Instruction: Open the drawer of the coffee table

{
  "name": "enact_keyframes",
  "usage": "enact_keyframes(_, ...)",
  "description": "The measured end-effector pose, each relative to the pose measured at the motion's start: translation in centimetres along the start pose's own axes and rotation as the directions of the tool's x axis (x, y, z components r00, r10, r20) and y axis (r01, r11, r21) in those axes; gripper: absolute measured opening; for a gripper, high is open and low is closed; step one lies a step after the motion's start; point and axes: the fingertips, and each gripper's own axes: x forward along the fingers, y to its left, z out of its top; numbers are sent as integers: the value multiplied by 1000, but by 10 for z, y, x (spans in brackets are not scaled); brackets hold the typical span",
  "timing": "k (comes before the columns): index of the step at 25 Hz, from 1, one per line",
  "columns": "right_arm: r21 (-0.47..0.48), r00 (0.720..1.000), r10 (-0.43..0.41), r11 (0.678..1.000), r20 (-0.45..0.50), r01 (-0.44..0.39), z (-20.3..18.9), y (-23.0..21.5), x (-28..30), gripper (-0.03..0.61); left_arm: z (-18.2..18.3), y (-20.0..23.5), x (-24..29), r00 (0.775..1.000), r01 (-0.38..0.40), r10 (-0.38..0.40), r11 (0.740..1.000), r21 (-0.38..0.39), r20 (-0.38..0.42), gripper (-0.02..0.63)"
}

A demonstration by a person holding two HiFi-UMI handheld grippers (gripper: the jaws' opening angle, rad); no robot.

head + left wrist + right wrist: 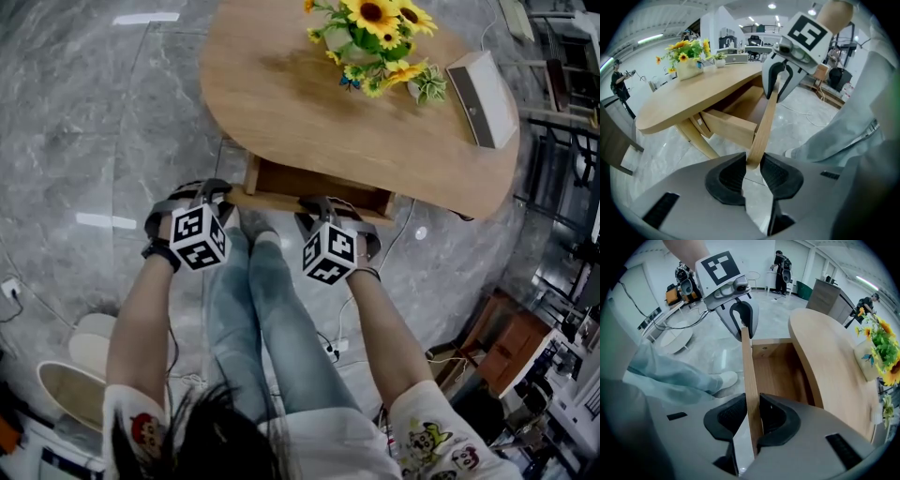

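The oval wooden coffee table (281, 84) has its drawer (314, 183) pulled partway out toward me, with its inside showing. My left gripper (225, 195) grips the left end of the drawer front (764, 122); its pads (736, 176) are pressed on the panel's edge. My right gripper (321, 206) is shut on the right end of the same drawer front (749, 371), and the panel stands between its pads (771, 416). Each gripper view shows the other gripper on the far end of the panel: the right gripper (780, 79) and the left gripper (740, 317).
A vase of sunflowers (380, 37) and a white box (483, 98) stand on the tabletop. My legs in jeans (262, 309) are right below the drawer. Cables (333, 349) lie on the marble floor, and dark furniture (511, 337) crowds the right side.
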Motion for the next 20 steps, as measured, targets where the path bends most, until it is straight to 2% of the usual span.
enact_keyframes(3,-36,1000,21,999,-4,-21,-2,16,-1,71,-6,-14,-1,1000,11,-11,1000,16,-17,86)
enact_keyframes(7,-31,1000,23,999,-4,-23,-3,34,-1,71,-13,-29,-4,1000,11,-11,1000,8,-26,86)
enact_keyframes(20,-39,999,32,999,-4,-32,-7,57,-3,70,-21,-51,-5,999,-4,3,1000,-20,-34,86)
